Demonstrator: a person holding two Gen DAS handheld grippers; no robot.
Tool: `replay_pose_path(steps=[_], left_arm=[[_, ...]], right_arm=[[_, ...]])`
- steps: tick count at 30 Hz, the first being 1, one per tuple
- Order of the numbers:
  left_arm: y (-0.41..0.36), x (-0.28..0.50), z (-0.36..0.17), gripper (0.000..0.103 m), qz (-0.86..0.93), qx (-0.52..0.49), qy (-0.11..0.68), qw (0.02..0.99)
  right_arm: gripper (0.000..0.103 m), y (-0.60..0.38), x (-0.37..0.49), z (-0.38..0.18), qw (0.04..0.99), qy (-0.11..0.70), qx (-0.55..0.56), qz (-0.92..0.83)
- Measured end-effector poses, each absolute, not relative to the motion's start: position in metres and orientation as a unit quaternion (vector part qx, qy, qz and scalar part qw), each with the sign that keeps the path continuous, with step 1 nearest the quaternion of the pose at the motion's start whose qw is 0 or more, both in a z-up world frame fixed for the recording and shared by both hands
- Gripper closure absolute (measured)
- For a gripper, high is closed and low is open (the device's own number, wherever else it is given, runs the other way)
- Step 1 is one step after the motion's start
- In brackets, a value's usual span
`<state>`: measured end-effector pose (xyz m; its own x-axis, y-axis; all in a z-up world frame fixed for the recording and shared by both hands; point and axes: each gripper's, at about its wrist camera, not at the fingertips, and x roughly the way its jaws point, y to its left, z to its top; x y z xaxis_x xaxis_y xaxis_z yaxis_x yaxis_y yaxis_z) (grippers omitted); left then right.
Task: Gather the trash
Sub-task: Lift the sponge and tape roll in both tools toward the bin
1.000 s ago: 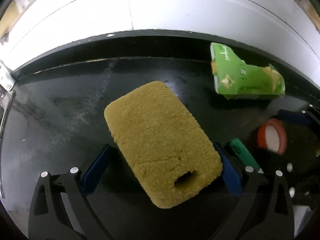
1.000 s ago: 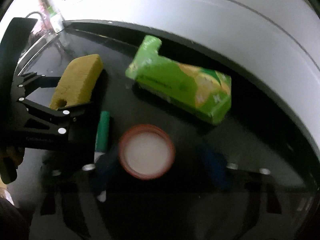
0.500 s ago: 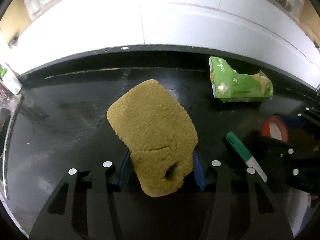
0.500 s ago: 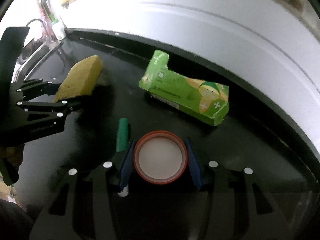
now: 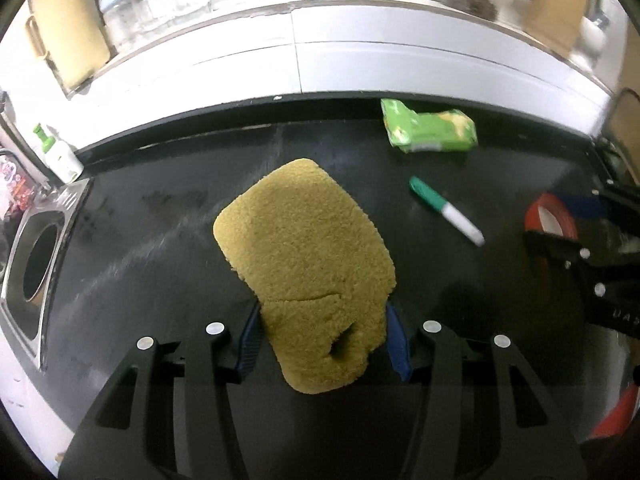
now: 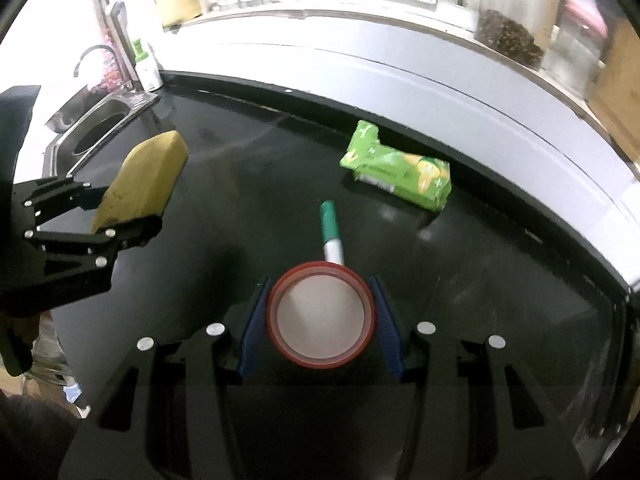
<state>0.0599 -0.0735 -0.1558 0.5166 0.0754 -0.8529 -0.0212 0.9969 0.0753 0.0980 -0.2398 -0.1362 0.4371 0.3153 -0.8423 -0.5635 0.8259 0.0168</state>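
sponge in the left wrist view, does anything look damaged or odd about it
Yes. The yellow sponge, squeezed in the left hand-held gripper, has a ragged hole near its lower end and a crease across it just above the pads, where the grip buckles it.

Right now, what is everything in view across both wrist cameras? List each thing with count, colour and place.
sponge: one, yellow, held off the counter in the left gripper.
tape roll: one, red, held in the right gripper.
marker: one, green and white, lying mid-counter.
carton: one, green, crumpled, near the back edge.
counter: one, black.
sink: one, steel, at the counter's left end.
soap bottle: one, white with green top, beside the sink.
left gripper: black, blue pads, shut on the sponge.
right gripper: black, blue pads, shut on the tape roll.
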Motion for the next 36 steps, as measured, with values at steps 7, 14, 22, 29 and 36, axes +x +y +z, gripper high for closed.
replay_pose_path(steps=[7,14,22,29,36], left_arm=[[-0.068,0.023,-0.153,0.053,0.019,0.030,0.493,0.869],[-0.055,0.001,-0.143,0.053,0.019,0.036,0.484,0.874],[-0.019,-0.019,-0.129,0.053,0.041,0.034,0.469,0.882],[0.036,-0.056,-0.119,0.053,0.092,0.015,0.456,0.885],[0.119,-0.135,-0.118,0.053,0.194,-0.035,0.452,0.870]], right_arm=[[0.054,-0.232,0.057,-0.126,0.839,0.461,-0.132,0.255],[0.054,-0.222,0.041,-0.117,0.845,0.457,-0.125,0.249],[0.054,-0.181,0.033,-0.104,0.844,0.442,-0.137,0.271],[0.054,-0.112,0.015,-0.099,0.824,0.430,-0.166,0.328],[0.054,-0.003,-0.026,-0.100,0.775,0.414,-0.210,0.429]])
